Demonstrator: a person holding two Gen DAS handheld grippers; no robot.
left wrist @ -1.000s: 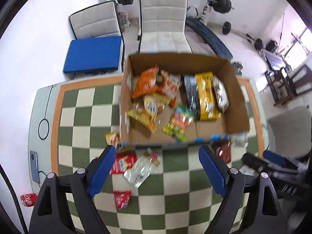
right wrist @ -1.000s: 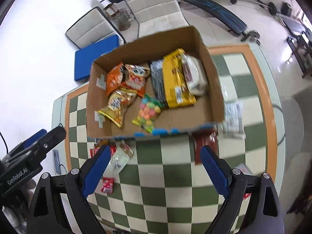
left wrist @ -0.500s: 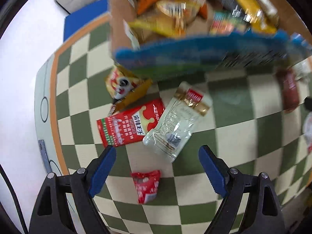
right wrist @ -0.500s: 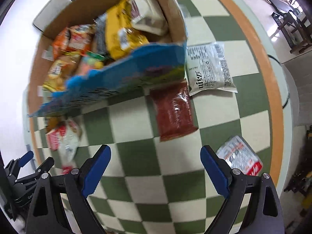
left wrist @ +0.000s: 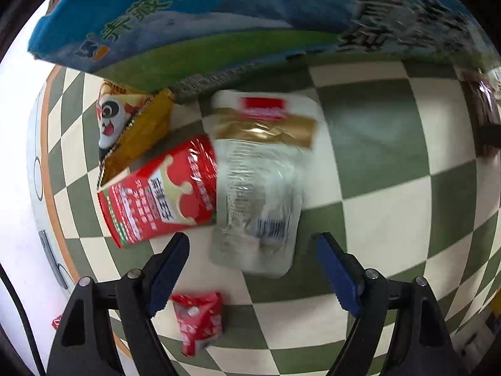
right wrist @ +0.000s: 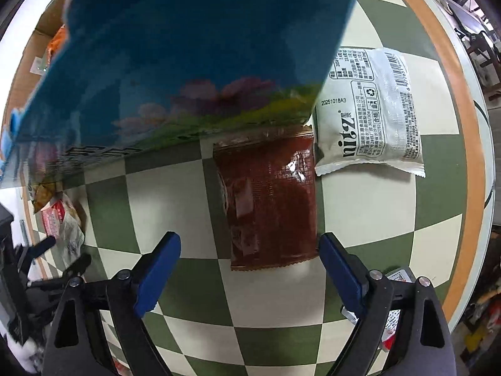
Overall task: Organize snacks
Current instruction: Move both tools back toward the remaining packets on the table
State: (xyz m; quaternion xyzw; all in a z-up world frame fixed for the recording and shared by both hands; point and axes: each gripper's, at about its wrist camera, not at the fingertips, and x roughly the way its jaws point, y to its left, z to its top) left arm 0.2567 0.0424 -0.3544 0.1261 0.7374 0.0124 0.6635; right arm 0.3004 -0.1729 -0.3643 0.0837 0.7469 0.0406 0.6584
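The printed cardboard box (left wrist: 219, 22) filled the top of both views, its wall standing on the checkered worktop (left wrist: 385, 219); loose packets lay along its foot, presumably awaiting sorting into it. In the left view's centre a clear white pouch (left wrist: 263, 194) overlapped a red packet (left wrist: 156, 194), with a panda packet (left wrist: 125, 125) upper left and a small red sachet (left wrist: 197, 319) below. The left gripper (left wrist: 250, 269) straddled the pouch, jaws wide, nothing clamped. The right gripper (right wrist: 250, 269) straddled a brown packet (right wrist: 269, 200) beside a white packet (right wrist: 372, 112), likewise wide and empty. Against a second earlier, both had dropped close to the worktop, and their jaws had just been closing slightly.
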